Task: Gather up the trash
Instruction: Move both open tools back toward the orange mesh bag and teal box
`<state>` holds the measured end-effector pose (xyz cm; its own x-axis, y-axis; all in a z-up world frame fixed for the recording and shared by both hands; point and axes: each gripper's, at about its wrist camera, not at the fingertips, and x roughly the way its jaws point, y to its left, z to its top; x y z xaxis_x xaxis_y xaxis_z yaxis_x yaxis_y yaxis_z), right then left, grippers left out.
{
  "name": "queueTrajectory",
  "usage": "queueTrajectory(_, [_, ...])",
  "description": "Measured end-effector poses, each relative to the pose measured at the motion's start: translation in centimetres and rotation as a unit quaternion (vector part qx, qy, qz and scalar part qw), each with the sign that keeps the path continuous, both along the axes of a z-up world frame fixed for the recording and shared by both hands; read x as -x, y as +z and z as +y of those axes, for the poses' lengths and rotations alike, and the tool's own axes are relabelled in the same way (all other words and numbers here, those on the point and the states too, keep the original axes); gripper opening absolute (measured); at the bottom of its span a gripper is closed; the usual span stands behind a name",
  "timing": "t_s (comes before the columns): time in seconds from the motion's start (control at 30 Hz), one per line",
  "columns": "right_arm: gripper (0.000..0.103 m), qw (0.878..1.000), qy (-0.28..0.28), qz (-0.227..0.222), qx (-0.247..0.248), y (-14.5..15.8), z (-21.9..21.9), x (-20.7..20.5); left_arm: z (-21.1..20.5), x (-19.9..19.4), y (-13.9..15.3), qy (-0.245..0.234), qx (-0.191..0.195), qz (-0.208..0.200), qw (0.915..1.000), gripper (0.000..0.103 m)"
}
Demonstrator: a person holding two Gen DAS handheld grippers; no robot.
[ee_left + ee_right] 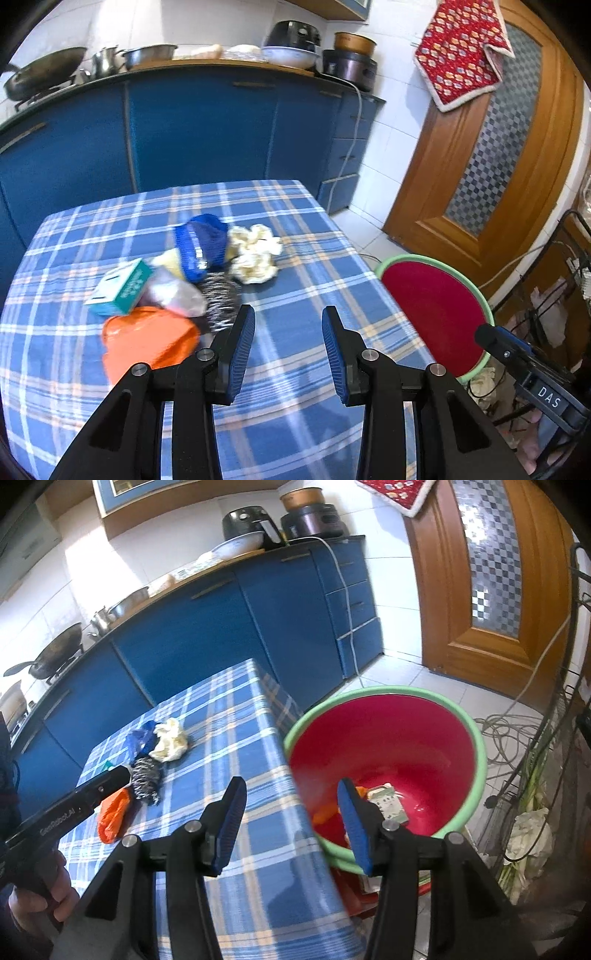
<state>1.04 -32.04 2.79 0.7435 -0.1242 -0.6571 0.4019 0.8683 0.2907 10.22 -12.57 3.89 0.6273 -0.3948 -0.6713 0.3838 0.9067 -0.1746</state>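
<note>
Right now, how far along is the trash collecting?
Done: a small printed box and an orange scrap lie in the red basin. In hand: nothing; both grippers, left gripper and right gripper, are open. Left: the pile on the table, including the orange bag.

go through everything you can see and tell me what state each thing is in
left tongs: open, nothing between them
right tongs: open, empty
red basin: beside the table, holding a small carton and an orange scrap
orange bag: crumpled, on the tablecloth
teal box: lying tilted in the pile
white paper: crumpled
wooden door: shut
</note>
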Motion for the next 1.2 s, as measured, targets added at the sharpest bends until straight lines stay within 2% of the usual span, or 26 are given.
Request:
queueTrajectory(0.5, [0.054, 0.999, 0.045, 0.007, 0.002, -0.2, 3.4, -2.4, 6.5, -0.8, 0.3, 0.070, 0.003, -0.006, 0.9975, 0.039])
queueTrajectory(0.87, [0.054, 0.997, 0.069, 0.022, -0.005, -1.2, 5.0, -4.2, 10.5, -1.7, -1.0, 0.123, -0.007, 0.006, 0.9923, 0.039])
queueTrajectory(1.03, [0.054, 0.997, 0.076, 0.027, -0.004, -1.5, 5.4, -4.7, 11.2, -3.2, -2.1, 0.130, -0.024, 0.017, 0.9911, 0.047])
queueTrajectory(1.1, [0.054, 0.996, 0.078, 0.029, -0.003, -1.6, 5.6, -4.9, 11.2, -4.1, -2.4, 0.125, -0.034, 0.019, 0.9914, 0.057])
queueTrajectory(1.2, [0.054, 0.996, 0.078, 0.033, -0.001, -1.7, 5.7, -5.1, 10.7, -5.2, -2.8, 0.123, -0.052, 0.021, 0.9908, 0.061])
